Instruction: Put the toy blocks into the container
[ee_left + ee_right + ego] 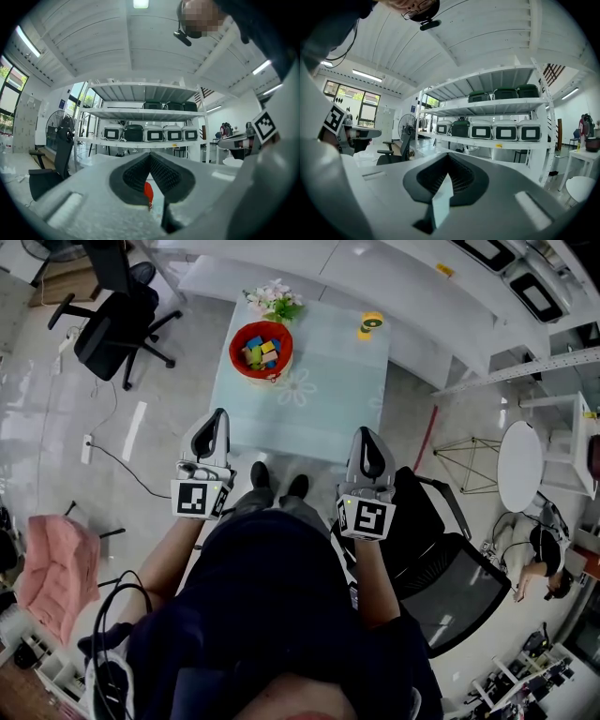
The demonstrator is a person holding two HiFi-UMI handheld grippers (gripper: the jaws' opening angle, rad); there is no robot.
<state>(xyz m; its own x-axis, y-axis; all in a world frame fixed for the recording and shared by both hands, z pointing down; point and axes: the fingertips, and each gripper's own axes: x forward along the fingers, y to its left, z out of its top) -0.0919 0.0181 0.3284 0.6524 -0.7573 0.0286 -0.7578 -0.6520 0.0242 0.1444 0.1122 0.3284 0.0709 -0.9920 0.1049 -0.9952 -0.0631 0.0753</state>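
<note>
head view: red container (235, 341) upright on pale table (330, 399), mouth up, blocks (261, 352) inside, flowers (275, 302) just behind; left gripper (218, 418), right gripper (367, 435) well short of it. left gripper view: jaws pressed together, empty. right gripper view: likewise pressed together, empty.

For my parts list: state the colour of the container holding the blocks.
The container is red; the head view shows it best.

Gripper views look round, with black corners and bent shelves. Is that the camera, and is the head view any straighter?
Left gripper view: yes, the wide-angle lens bows the shelves and blacks out the corners; the ceiling light blows out white. Right gripper view: the same bowing and dark rim. Head view: the table looks nearly straight, with a glare streak on the floor.
</note>
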